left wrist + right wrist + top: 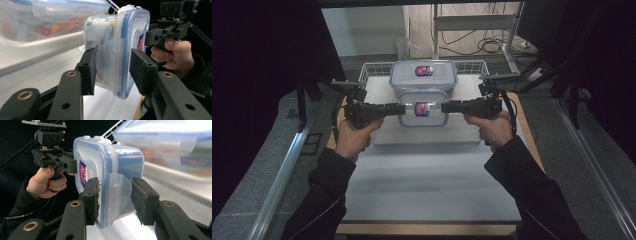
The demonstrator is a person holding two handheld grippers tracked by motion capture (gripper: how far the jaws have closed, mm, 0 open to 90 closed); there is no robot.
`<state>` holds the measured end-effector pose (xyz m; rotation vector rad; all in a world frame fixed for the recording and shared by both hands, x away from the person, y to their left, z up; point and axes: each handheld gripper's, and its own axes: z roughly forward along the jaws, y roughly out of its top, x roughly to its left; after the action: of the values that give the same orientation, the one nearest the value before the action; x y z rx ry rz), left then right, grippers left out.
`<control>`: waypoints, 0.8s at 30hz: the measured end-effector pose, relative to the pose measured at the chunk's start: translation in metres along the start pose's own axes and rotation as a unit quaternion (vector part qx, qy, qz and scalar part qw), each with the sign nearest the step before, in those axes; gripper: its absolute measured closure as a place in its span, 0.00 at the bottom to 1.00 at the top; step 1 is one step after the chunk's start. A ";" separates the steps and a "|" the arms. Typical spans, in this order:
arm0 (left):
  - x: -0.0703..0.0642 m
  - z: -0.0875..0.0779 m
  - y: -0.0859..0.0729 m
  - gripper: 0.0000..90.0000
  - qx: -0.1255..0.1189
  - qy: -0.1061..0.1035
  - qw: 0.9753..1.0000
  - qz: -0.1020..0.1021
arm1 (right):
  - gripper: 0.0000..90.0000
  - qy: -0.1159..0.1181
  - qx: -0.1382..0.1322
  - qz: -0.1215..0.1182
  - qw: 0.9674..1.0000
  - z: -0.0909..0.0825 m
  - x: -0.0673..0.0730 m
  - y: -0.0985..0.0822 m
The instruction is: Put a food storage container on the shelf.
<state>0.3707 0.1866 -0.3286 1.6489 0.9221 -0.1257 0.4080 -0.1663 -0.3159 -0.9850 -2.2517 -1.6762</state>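
A small clear plastic box with a blue-rimmed clip lid (423,108) is gripped at its ends by the left tongs (401,109) and right tongs (443,107), apparently lifted clear of the white table (432,170), before a larger lidded box (423,72).

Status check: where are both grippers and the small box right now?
Left gripper and right gripper clamp opposite ends of the small lidded container, held off the table. Larger container sits just behind in the wire basket.
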 end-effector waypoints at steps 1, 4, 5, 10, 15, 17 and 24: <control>0.001 0.000 0.003 0.64 -0.002 0.000 1.000 -0.001 | 0.65 -0.001 -0.001 0.001 1.000 0.000 0.000 0.004; 0.003 -0.002 0.013 0.64 -0.008 0.000 1.000 -0.004 | 0.65 -0.005 -0.004 0.000 1.000 0.001 0.000 0.014; 0.003 -0.002 0.016 0.64 -0.009 0.000 1.000 -0.006 | 0.65 -0.006 -0.005 0.000 1.000 0.002 0.000 0.017; 0.008 -0.002 0.035 0.64 -0.014 0.002 1.000 -0.016 | 0.65 -0.010 -0.012 0.008 1.000 0.004 -0.003 0.034; 0.012 -0.002 0.053 0.64 -0.019 0.004 1.000 -0.020 | 0.64 -0.014 -0.022 0.018 1.000 0.005 -0.007 0.052; 0.012 -0.001 0.057 0.64 -0.021 0.005 1.000 -0.022 | 0.64 -0.017 -0.027 0.020 0.999 0.005 -0.008 0.059; 0.023 0.005 0.076 0.64 -0.033 0.003 0.999 -0.036 | 0.64 -0.019 -0.038 0.029 0.999 0.006 -0.019 0.076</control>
<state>0.4355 0.1930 -0.2827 1.5560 0.9802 -0.1372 0.4693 -0.1570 -0.2678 -1.0968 -2.1737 -1.7459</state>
